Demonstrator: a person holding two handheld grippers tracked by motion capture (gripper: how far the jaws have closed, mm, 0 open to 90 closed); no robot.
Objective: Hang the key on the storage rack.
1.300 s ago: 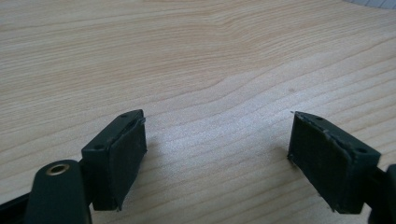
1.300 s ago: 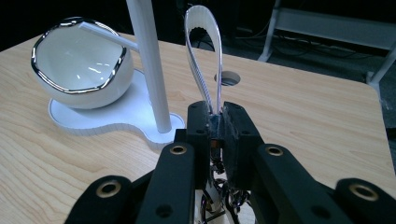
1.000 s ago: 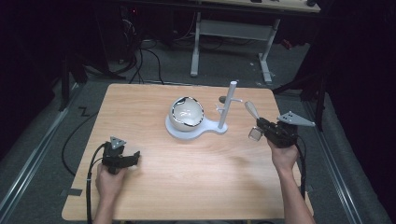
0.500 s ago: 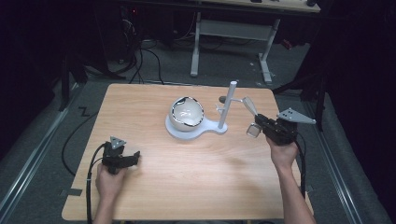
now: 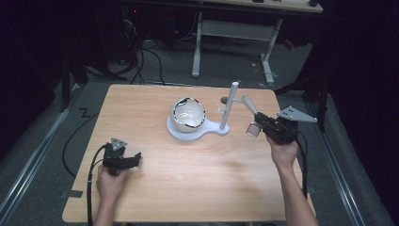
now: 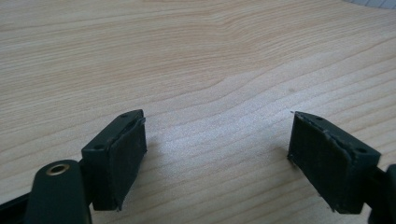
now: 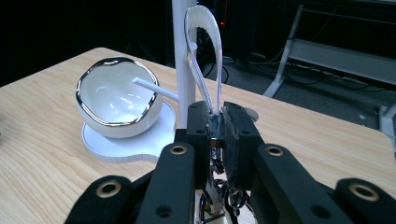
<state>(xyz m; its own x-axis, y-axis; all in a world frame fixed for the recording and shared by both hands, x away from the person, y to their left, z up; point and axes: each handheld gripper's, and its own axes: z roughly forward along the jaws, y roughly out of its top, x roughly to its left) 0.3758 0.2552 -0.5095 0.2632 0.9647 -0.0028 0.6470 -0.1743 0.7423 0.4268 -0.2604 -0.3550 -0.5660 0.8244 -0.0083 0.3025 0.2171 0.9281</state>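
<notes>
2 grippers work over the wooden table (image 5: 197, 188). Held up at the table's right side, the right gripper (image 5: 260, 123) is clenched on a pale looped strap (image 7: 205, 70), which rises from between its jaws just beside the white post (image 5: 231, 106) of a stand; a small clear piece (image 5: 253, 130) hangs below the jaws. Left of the post, a white bowl (image 5: 188, 114) sits on the stand's base (image 5: 179, 135). Well apart, near the front left, the left gripper (image 6: 217, 154) rests low with jaws spread wide over bare wood.
</notes>
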